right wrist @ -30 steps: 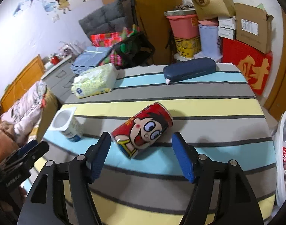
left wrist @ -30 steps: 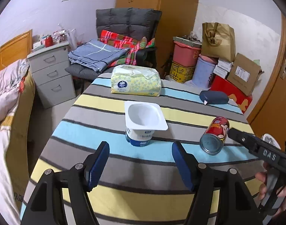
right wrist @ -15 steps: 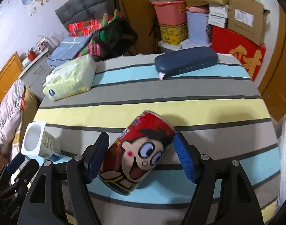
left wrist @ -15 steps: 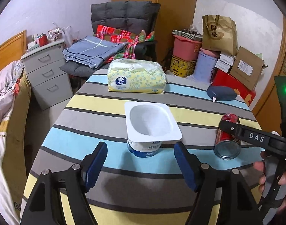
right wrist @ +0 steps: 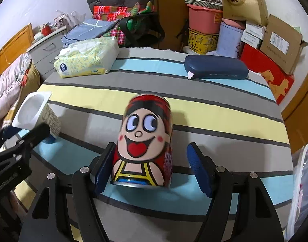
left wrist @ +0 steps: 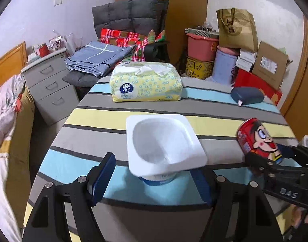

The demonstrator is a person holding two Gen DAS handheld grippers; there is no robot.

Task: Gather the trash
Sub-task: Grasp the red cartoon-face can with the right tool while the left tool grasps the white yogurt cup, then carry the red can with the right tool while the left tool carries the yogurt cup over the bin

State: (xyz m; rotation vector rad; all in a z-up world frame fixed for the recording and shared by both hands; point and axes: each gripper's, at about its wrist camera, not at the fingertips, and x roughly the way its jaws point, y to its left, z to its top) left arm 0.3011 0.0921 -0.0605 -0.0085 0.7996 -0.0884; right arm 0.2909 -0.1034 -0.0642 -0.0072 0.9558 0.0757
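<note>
The left gripper (left wrist: 154,178) has its 2 blue pads apart on either side of the white cup (left wrist: 164,147), which stands upright and empty on the striped bench (left wrist: 97,129); the jaws have just been opening, the left pad stands clear of the cup, and the cup's wide rim hides the right pad, so contact there cannot be told. The right gripper (right wrist: 151,169) straddles the lower end of the red can (right wrist: 144,141), which lies on its side on the bench with its cartoon face up; its jaws have also just been opening, with a clear gap on the right side of the can, while the left pad sits just beside it and touch cannot be told. Cup and can lie near each other on the near half of the bench. At the far edge are a yellow tissue pack (left wrist: 145,82) and a dark blue case (right wrist: 215,69), well apart from both grippers.
</note>
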